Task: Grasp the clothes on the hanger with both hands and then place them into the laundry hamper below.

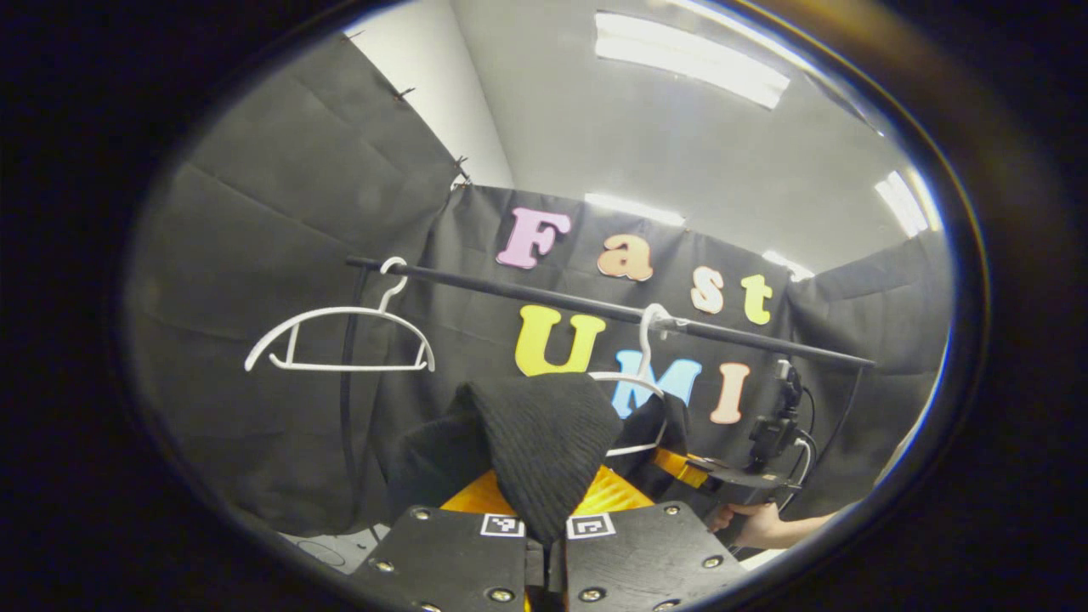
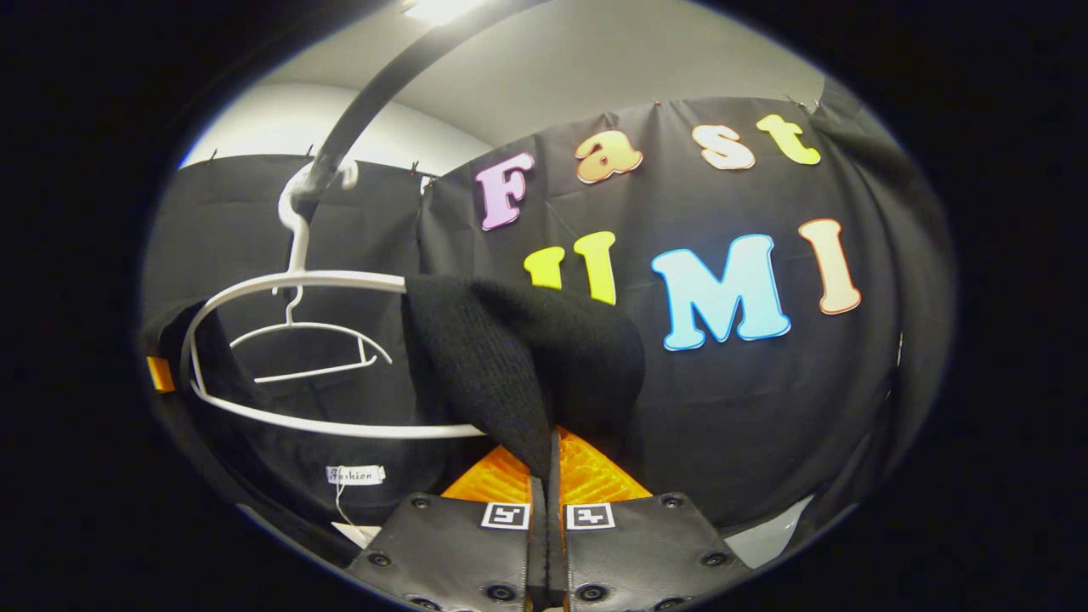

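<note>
L gripper [image 1: 544, 510] & R gripper [image 2: 545, 484] raised, both pinching black knit garment [image 2: 527, 357].

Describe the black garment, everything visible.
The black garment looks like a ribbed knit, soft and matte. It is draped over one arm of a white hanger that hangs from a dark rail. In the left gripper view a fold rises between the left tool, both fingers pressing it. The right tool pinches another fold. A small sewn label shows lower down.
</note>
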`<state>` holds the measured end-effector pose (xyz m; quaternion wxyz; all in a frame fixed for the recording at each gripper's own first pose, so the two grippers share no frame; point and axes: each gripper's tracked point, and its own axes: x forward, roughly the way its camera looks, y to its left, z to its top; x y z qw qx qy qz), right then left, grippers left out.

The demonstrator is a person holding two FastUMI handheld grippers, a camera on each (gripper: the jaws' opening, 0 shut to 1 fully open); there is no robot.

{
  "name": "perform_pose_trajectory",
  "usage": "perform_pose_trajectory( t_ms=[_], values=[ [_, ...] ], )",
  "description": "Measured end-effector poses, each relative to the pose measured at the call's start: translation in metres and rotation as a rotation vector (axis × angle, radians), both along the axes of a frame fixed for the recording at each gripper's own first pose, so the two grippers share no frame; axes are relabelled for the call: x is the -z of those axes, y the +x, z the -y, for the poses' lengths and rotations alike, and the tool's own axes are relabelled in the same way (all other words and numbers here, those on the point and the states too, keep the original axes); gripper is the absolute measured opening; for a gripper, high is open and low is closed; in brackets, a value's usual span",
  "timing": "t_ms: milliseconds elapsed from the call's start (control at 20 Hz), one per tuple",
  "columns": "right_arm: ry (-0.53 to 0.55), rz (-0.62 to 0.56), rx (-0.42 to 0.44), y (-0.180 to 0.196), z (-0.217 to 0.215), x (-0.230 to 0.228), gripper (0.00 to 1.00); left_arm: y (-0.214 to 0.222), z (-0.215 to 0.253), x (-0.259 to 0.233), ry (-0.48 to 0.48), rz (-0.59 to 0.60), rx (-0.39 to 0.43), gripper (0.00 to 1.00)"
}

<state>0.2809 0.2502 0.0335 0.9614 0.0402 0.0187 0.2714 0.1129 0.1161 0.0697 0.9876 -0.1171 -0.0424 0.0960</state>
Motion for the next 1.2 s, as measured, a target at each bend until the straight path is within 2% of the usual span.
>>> perform_pose_trajectory(
  t_ms=[150, 350, 550, 600, 800, 1000, 1200],
  values=[
    [0.016, 0.048, 0.049, 0.01, 0.021, -0.019, 0.02, -0.01, -0.005, -0.01, -0.018, 0.049, 0.016, 0.05],
    [0.034, 0.101, 0.104, 0.025, 0.039, -0.038, 0.0, -0.022, -0.019, -0.024, -0.015, 0.093, -0.005, 0.04],
    [0.042, 0.172, 0.167, 0.04, 0.055, -0.056, 0.02, -0.032, -0.048, -0.028, -0.01, 0.116, -0.056, 0.04],
    [0.045, 0.182, 0.184, 0.042, 0.059, -0.055, 0.05, -0.036, -0.056, -0.027, -0.014, 0.118, -0.069, 0.04],
    [0.068, 0.203, 0.25, 0.05, 0.074, -0.06, 0.03, -0.055, -0.084, -0.027, -0.038, 0.131, -0.114, 0.04],
    [0.058, 0.206, 0.307, 0.069, 0.084, -0.053, 0.02, -0.06, -0.103, -0.005, -0.091, 0.092, -0.142, 0.04],
    [0.006, 0.197, 0.346, 0.088, 0.095, -0.037, 0.0, -0.029, -0.096, 0.033, -0.119, 0.022, -0.14, 0.04]
  ],
)
